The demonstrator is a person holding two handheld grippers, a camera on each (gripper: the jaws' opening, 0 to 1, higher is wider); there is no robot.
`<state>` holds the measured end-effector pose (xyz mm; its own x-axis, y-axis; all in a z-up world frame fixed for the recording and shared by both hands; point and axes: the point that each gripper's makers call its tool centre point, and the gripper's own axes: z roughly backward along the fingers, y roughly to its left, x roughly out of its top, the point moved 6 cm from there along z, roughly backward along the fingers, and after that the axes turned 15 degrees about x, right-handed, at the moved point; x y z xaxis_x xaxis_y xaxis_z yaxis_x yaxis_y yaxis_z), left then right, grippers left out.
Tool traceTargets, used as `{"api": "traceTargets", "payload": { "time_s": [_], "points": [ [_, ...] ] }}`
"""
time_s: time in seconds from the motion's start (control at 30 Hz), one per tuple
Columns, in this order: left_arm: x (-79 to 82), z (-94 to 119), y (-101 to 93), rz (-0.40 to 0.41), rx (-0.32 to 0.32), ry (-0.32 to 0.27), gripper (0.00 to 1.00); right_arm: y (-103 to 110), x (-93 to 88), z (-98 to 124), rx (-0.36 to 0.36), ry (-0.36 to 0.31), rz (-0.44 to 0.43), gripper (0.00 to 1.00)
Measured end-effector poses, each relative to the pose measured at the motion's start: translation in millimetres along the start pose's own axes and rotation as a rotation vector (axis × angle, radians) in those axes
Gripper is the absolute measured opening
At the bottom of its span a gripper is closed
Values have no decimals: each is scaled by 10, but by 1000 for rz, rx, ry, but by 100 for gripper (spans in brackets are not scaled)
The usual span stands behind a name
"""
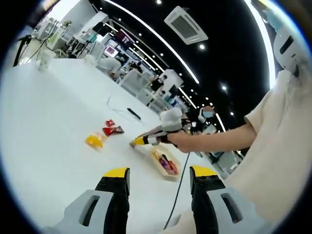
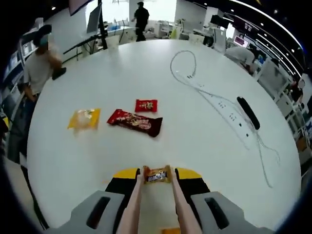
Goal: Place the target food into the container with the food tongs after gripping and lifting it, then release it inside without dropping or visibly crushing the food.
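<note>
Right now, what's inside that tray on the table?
In the tray lie a few wrapped snacks, red and dark. Too small to count; anything beneath them is hidden.

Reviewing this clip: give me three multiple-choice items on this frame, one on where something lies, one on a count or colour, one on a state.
1. Where does the yellow packet lie on the white table?
A. Left of the dark red wrapper
B. In the container
C. On the black remote

2. How many snack packets lie loose on the table in the right gripper view?
A. One
B. Three
C. Five

3. What are the tongs doing?
A. Lying flat
B. Gripping a small wrapped candy
C. Open and empty

Key: 1 A, it sits beside the wrapper; 2 B, yellow, dark red, small red packet; 3 B, candy between the tips.
</note>
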<state>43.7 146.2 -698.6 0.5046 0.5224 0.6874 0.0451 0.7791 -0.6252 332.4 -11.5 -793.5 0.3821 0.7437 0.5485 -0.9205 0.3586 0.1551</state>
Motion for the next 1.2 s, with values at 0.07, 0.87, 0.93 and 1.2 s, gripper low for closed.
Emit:
{"api": "traceTargets", "payload": {
  "time_s": [0.07,0.87,0.93,1.2],
  "points": [
    [-7,3,8,1,1,2,48,-10,-16,0,3,-6,-16,27],
    [-5,-13,9,5,-1,1,48,8,-52,-46,27,5,-10,23],
    [-4,-12,7,5,-1,1,48,19,-52,-45,29,5,-8,22],
    [-12,-4,-1,5,-2,2,48,36,-53,-31,33,-1,-18,22]
  ]
}}
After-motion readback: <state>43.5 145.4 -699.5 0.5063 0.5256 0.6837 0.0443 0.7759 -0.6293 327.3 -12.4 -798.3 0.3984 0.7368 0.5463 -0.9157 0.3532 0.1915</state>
